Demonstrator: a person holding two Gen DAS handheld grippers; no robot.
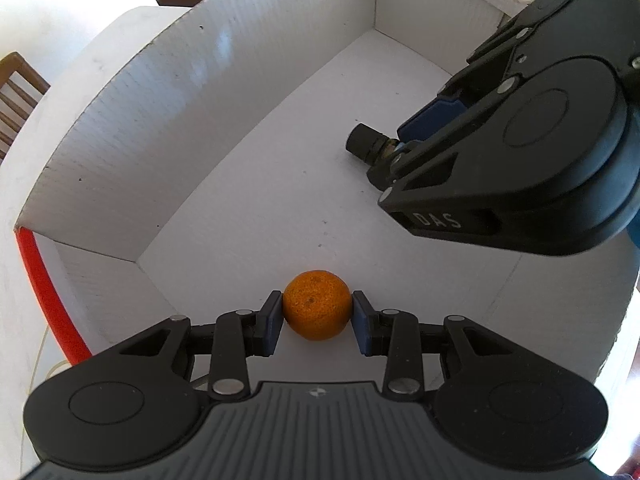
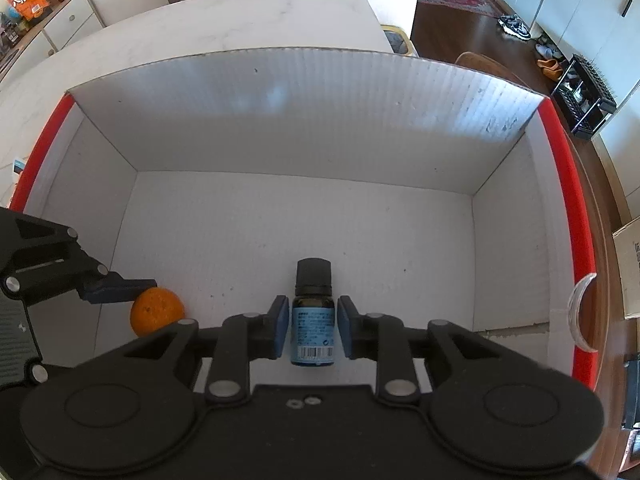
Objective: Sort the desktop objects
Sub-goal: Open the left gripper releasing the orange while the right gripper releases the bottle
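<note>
1. While both tools reach down into it, the white cardboard box (image 2: 304,120) with red-edged side walls sits on the pale surface (image 2: 240,20).
2. Inside the box, the left hand-held gripper (image 1: 318,312) pinches an orange (image 1: 317,305) between its blue pads, low over the box floor near one side wall.
3. Also over the box floor, the right hand-held gripper (image 2: 313,326) has its pads just apart from a small dark bottle (image 2: 313,312) with a blue label; narrow gaps show on both sides.
</note>
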